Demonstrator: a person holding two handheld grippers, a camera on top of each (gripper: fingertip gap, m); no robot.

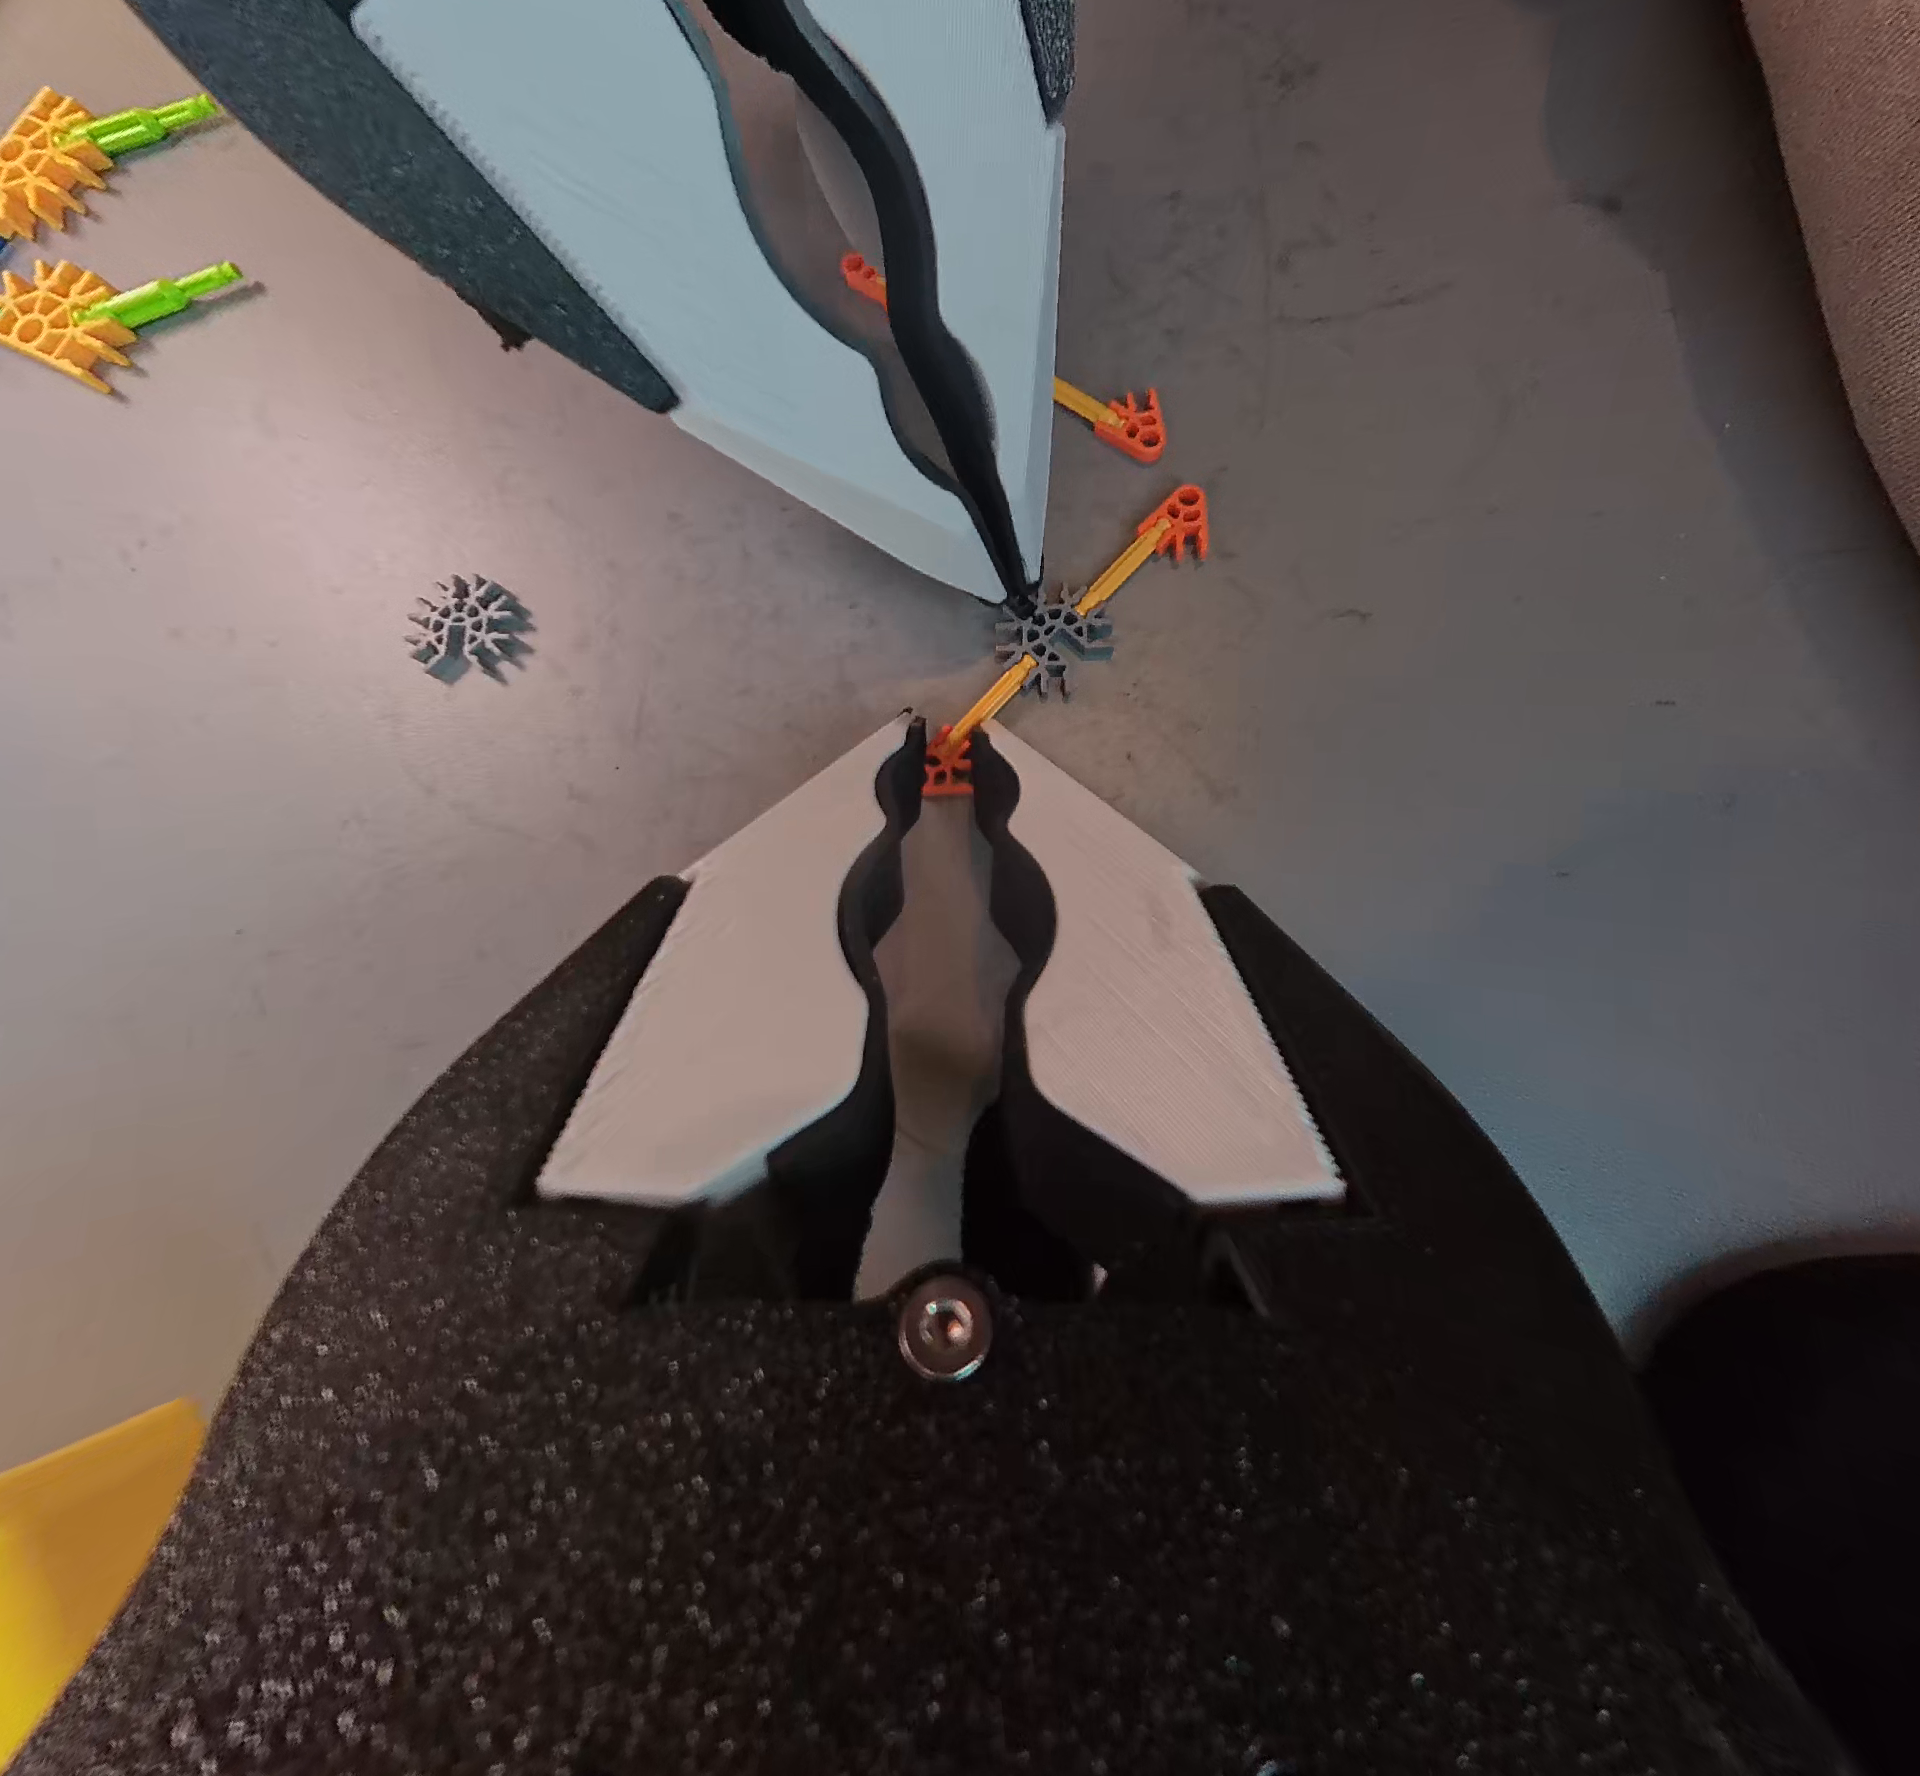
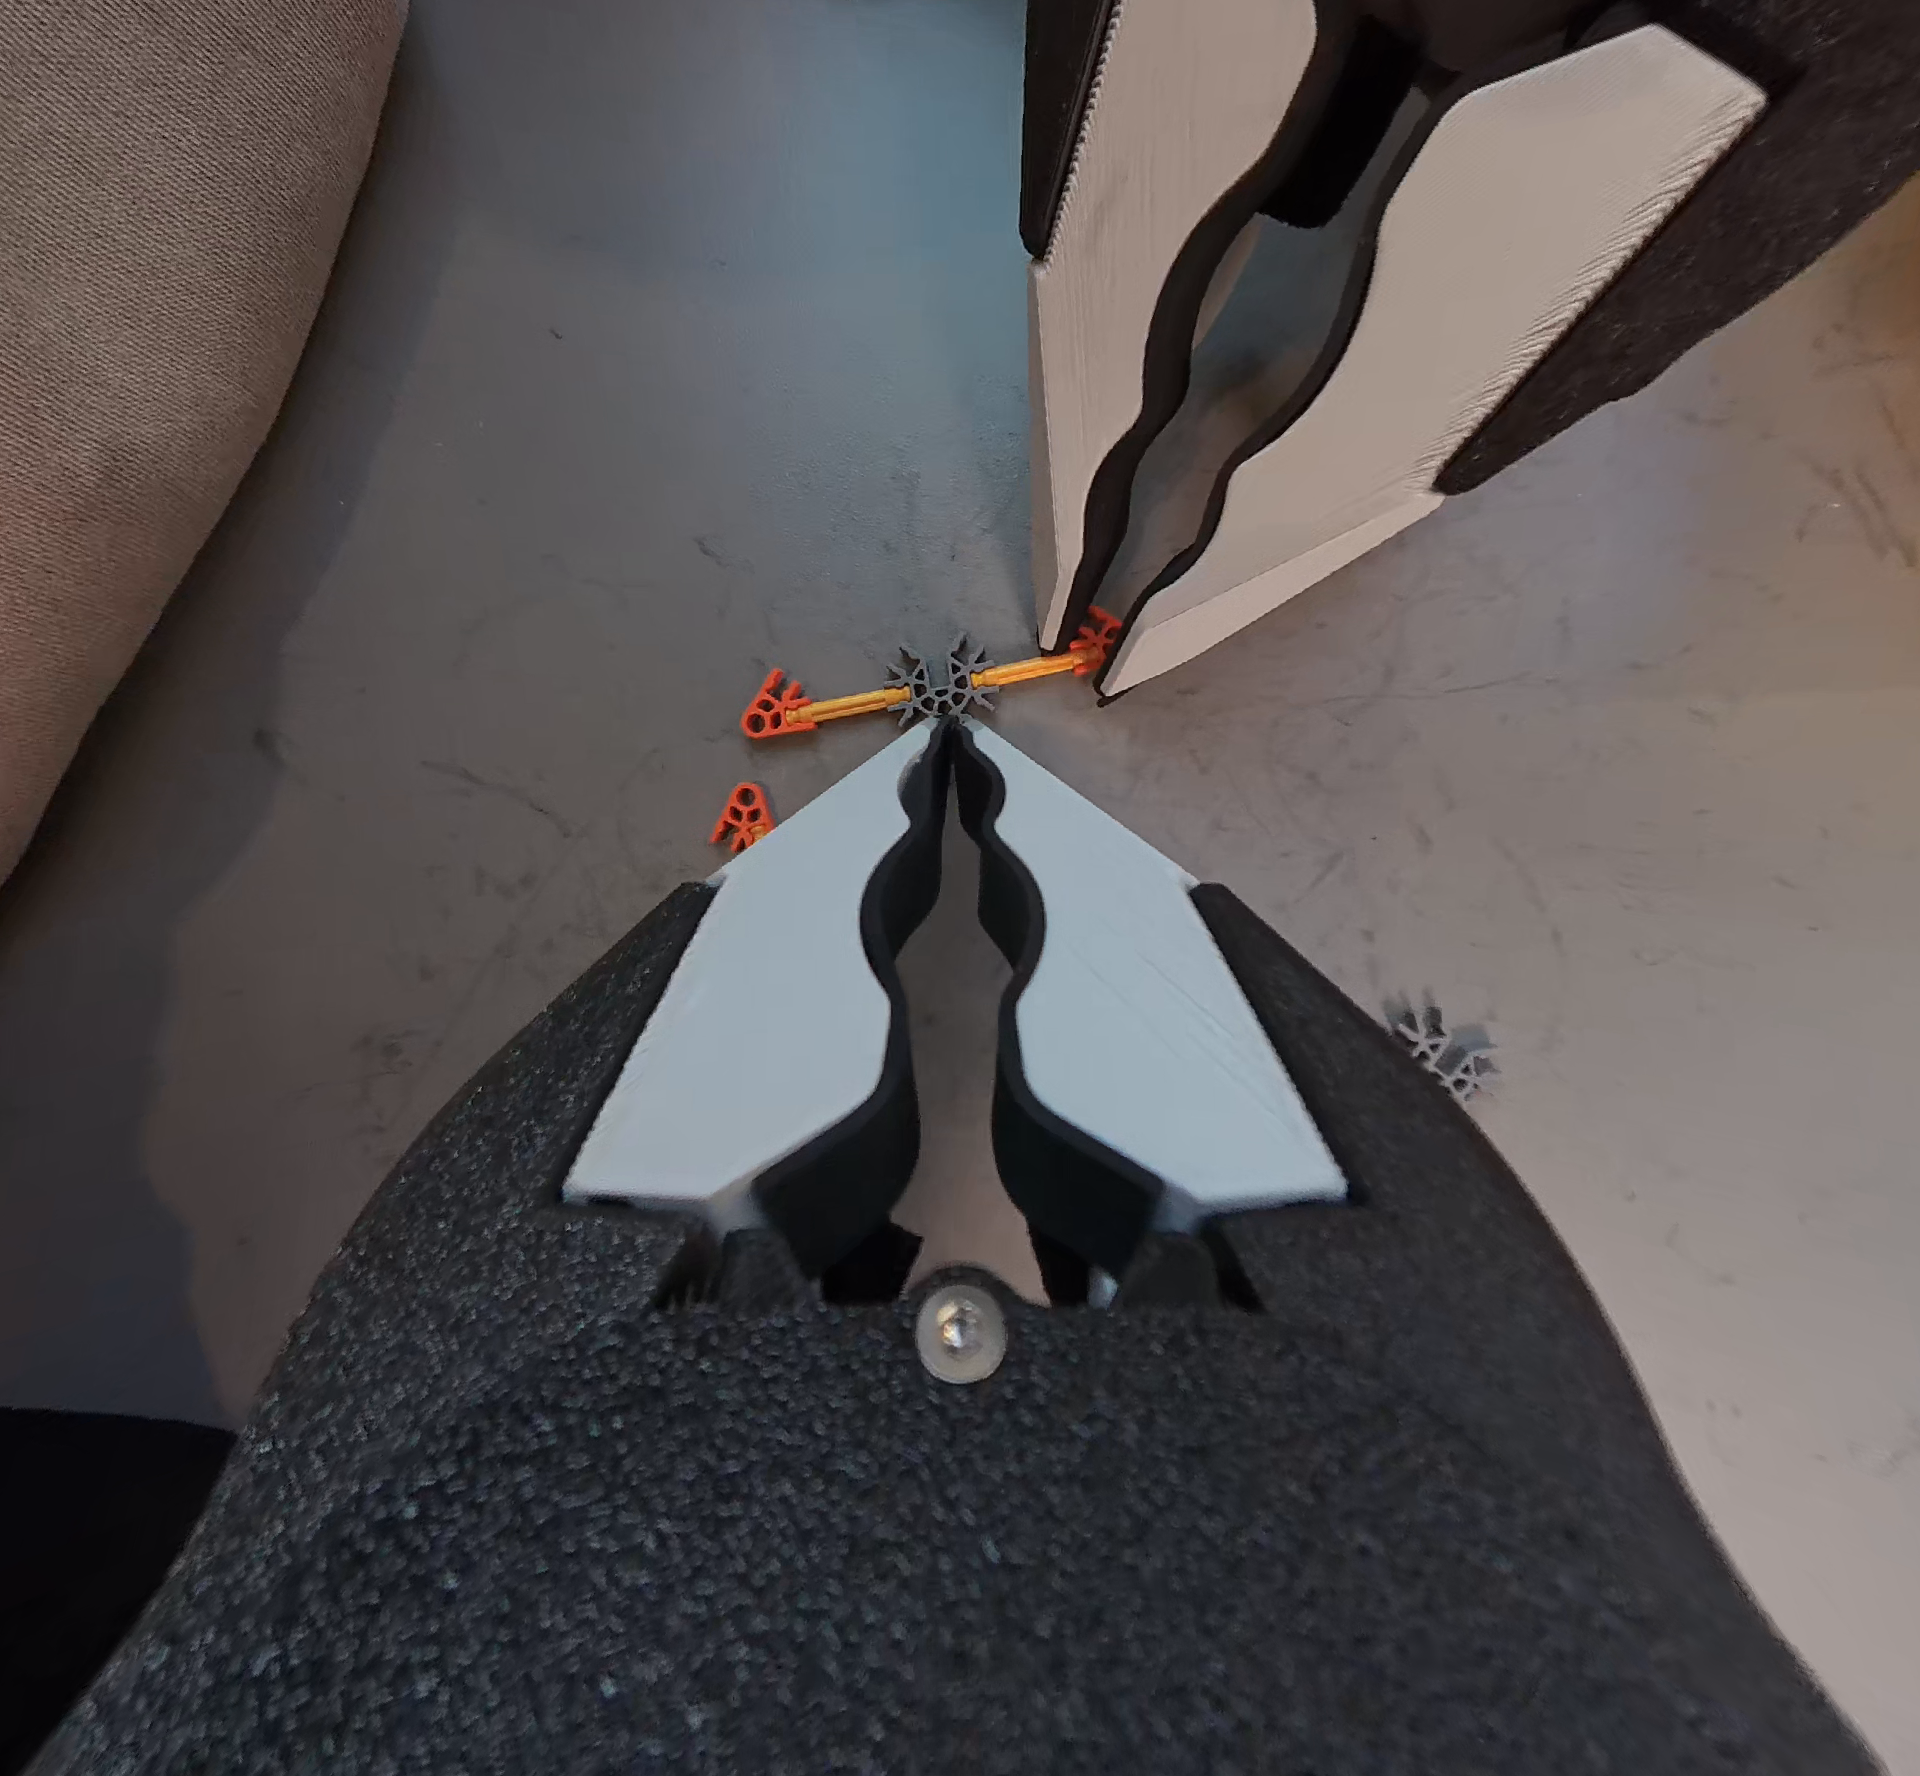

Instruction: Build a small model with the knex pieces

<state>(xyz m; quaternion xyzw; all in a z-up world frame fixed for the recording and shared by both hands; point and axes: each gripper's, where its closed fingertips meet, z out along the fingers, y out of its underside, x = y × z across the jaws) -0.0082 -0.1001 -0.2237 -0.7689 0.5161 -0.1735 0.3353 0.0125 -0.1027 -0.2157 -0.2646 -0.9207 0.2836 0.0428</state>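
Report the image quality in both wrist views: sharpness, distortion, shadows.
Left wrist view: fisheye bends the edges; the left gripper and grey connector are sharp, and a soft shadow covers the table on the right. Right wrist view: same distortion; the right gripper is crisp and the table's left darker.

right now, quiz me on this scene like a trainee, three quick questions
1. True or false: the left tool grips an orange connector on the end of a yellow rod.
2. What does the right tool pinch? A: grey snowflake connector. B: green rod. C: yellow connector.
3. Fill in: ___ yellow rods plug into the grey snowflake connector.
Key: 1 true; 2 A; 3 two.
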